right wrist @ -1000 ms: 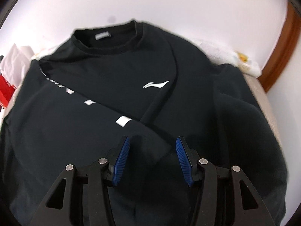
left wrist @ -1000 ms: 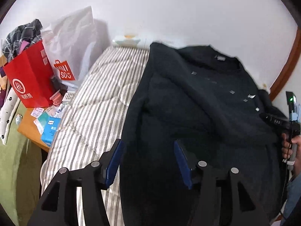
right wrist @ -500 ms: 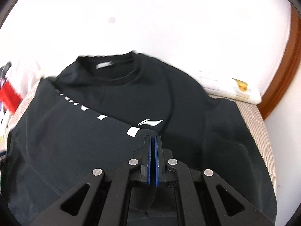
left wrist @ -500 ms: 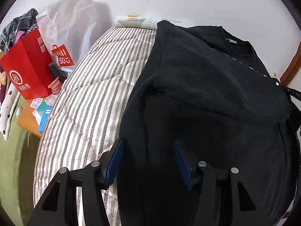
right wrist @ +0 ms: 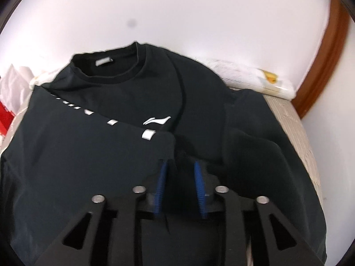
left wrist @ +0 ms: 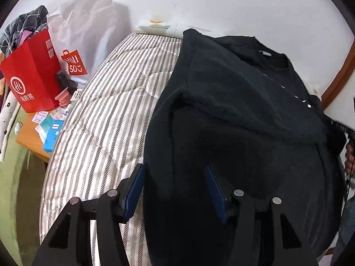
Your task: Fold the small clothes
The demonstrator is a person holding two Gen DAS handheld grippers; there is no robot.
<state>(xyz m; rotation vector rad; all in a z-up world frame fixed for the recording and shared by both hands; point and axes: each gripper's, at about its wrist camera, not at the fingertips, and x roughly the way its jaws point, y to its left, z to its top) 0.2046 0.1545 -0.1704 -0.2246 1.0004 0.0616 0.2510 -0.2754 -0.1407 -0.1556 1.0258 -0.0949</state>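
A black sweatshirt [left wrist: 233, 110] lies front-up on the striped mattress [left wrist: 99, 122], collar [right wrist: 111, 66] toward the wall. One sleeve [right wrist: 88, 155] with white reflective marks is folded across the chest, its cuff ending just below the white logo [right wrist: 156, 120]. My right gripper [right wrist: 180, 164] hovers at that cuff. Its jaws are opening, with only dark cloth showing below the gap and nothing pinched. My left gripper [left wrist: 174, 168] stands open over the sweatshirt's left edge near the hem, its pads apart and not pressing on the cloth.
A red paper bag [left wrist: 28, 77] and a white shopping bag [left wrist: 84, 33] stand left of the bed by a wooden bedside table [left wrist: 28, 137] with small boxes. A white pack [right wrist: 255, 79] lies at the bed's head. A hand [left wrist: 349, 157] shows at the right edge.
The right gripper went from apart to fully shut, then parted again while drawing back and up. The sleeve cuff now rests across the chest. The left gripper stayed put.
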